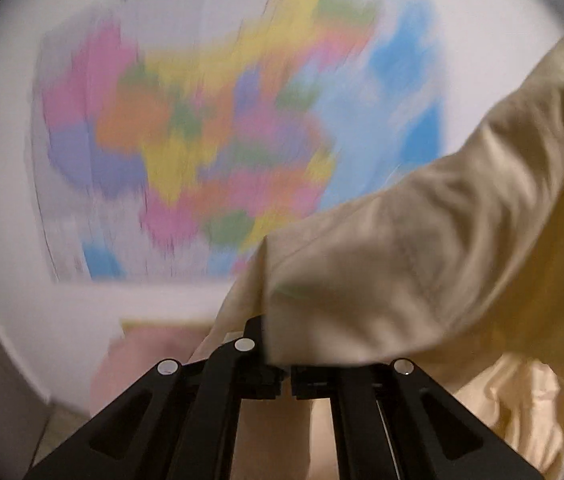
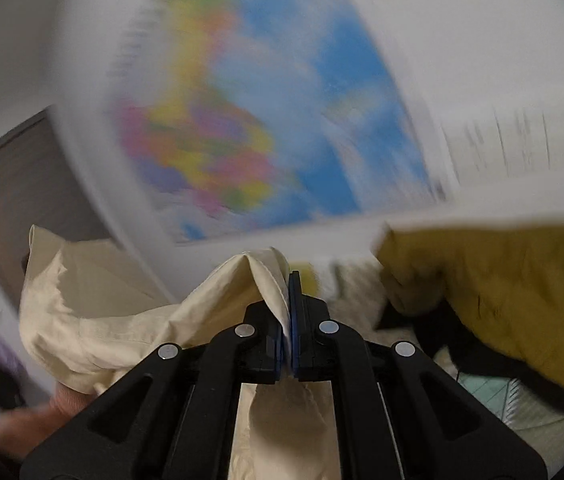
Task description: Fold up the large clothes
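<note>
A big map with many colours hangs on the white wall and fills most of both views, from 9 o'clock to 1 o'clock. It looks smeared, so the cameras seem to be moving fast.

The next biggest thing is the cream garment. It is held up in the air in front of the wall. In the left wrist view it spreads from 6 o'clock out to 3 o'clock. In the right wrist view it drapes from 6 o'clock over to 9 o'clock.

At 3 o'clock in the right wrist view lies a mustard-yellow cloth on a pile, well apart from the cream one.

The step in hand looks like lifting and shaking the garment open, so it can be spread flat. No fold seems made yet. The next move likely calls for pulling the two claws apart to stretch the cloth, then laying it down smooth.

The left claw points up and forward. Its jaws are pressed together, with an edge of the cream garment going down between them.

The right claw also points up toward the wall. Its jaws are squeezed tight on a fold of the same garment.
</note>
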`<state>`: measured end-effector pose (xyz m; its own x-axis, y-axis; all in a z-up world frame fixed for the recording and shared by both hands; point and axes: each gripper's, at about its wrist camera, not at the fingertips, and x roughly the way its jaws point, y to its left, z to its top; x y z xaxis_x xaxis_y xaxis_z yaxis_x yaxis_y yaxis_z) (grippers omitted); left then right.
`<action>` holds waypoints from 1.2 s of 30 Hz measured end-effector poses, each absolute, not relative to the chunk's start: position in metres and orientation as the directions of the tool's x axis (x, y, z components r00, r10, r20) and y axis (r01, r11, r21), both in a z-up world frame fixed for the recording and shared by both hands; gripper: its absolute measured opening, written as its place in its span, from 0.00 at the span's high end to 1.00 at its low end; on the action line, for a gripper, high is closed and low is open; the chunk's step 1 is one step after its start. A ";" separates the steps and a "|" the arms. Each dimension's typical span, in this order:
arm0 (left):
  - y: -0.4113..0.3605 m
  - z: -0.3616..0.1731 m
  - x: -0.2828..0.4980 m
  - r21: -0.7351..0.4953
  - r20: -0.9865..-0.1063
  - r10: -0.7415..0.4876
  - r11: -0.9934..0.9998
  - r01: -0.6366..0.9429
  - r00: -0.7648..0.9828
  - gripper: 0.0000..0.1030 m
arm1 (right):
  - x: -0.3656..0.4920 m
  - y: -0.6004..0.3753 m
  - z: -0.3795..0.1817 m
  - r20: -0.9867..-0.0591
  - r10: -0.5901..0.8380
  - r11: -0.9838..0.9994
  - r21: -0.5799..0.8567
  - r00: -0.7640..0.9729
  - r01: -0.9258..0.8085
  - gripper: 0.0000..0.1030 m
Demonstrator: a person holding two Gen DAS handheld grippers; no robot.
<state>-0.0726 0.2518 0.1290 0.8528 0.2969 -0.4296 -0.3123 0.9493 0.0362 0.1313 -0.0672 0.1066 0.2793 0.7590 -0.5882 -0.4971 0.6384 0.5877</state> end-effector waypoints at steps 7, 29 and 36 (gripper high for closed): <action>0.331 -0.017 0.081 0.041 -0.749 0.262 0.935 -0.352 0.609 0.98 | 0.216 -0.049 -0.076 -0.819 0.562 0.816 0.526 0.117 -0.240 0.96; 0.373 0.002 0.024 -0.110 -0.665 0.032 0.984 -0.141 0.746 0.29 | 0.225 0.074 -0.085 -0.929 0.198 0.812 -0.022 0.312 -0.583 0.95; 0.323 0.004 -0.090 -0.057 -0.701 0.005 0.996 -0.063 0.713 0.26 | 0.181 0.059 -0.048 -0.905 0.257 0.840 0.036 0.340 -0.541 0.19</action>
